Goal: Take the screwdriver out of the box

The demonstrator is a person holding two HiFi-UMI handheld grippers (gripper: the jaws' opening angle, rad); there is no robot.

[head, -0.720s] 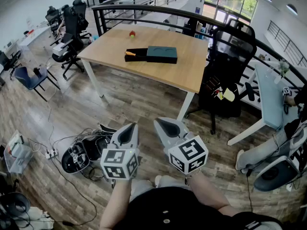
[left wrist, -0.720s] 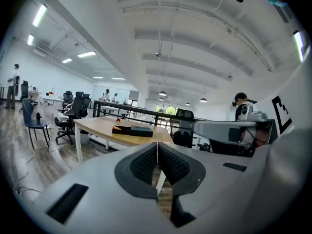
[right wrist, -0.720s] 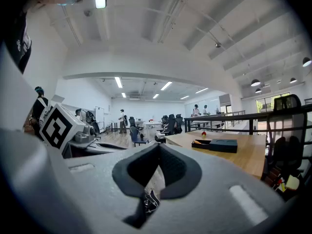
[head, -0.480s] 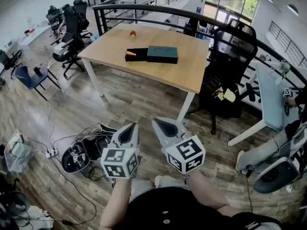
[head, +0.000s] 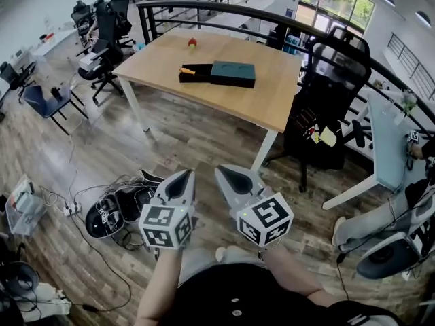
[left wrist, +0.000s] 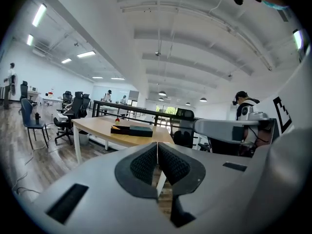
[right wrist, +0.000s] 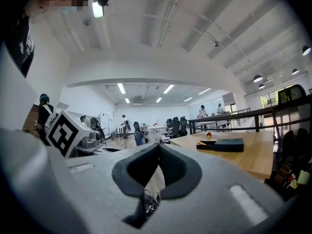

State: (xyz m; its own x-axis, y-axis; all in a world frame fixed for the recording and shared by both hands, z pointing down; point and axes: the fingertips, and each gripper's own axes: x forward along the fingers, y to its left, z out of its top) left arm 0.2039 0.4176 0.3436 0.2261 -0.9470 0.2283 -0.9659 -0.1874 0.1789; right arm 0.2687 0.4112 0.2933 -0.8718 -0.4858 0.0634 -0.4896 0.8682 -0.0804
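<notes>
A dark flat box (head: 231,73) lies on a wooden table (head: 272,100) far ahead of me. Its open left end holds the orange-handled screwdriver (head: 187,71). A small red object (head: 192,43) stands behind it. My left gripper (head: 182,177) and right gripper (head: 228,174) hover side by side over the floor, well short of the table. Both are shut with nothing between the pads. The left gripper view shows the box (left wrist: 131,129) and screwdriver (left wrist: 116,127) small and distant. In the right gripper view the box (right wrist: 225,145) sits to the right of the jaws.
A black office chair (head: 326,94) stands at the table's right corner. Cables and a black bag (head: 115,216) lie on the wooden floor to my left. A blue chair (head: 44,104) is further left, a black railing (head: 272,22) runs behind the table, and a white desk (head: 384,148) stands right.
The head view has shifted slightly, so the table sits a touch higher in frame. Both grippers keep the same shut, side-by-side pose.
</notes>
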